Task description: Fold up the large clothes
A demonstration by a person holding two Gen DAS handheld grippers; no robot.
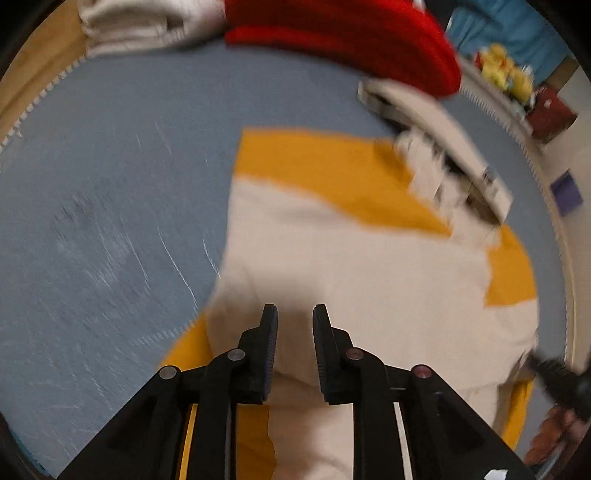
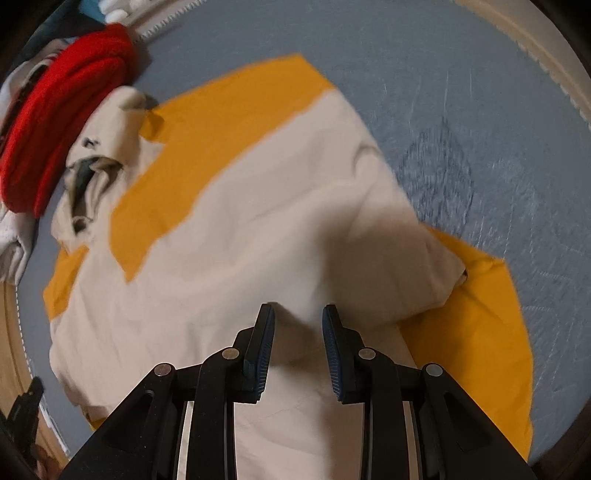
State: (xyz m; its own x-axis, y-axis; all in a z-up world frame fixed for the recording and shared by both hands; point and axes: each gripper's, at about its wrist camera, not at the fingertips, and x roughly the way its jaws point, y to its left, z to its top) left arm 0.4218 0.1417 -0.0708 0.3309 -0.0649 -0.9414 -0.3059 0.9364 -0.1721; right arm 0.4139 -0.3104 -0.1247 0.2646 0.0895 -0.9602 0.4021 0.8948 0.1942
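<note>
Black fingers (image 1: 294, 314) of the left gripper, left wrist view, stand a narrow gap apart above the cream garment (image 1: 351, 266); nothing is visibly pinched, so they read as released. That garment lies across an orange cloth (image 1: 325, 166) on the blue mat (image 1: 110, 166), probably spread flat for folding. Red clothing (image 1: 351, 37) and a folded cream pile (image 1: 136, 26) sit at the mat's far edge.

Right wrist view: the right gripper (image 2: 298, 314), fingers likewise slightly parted and empty, hangs over the same garment (image 2: 258, 229), whose folded edge bunches toward the orange cloth (image 2: 480, 314).
</note>
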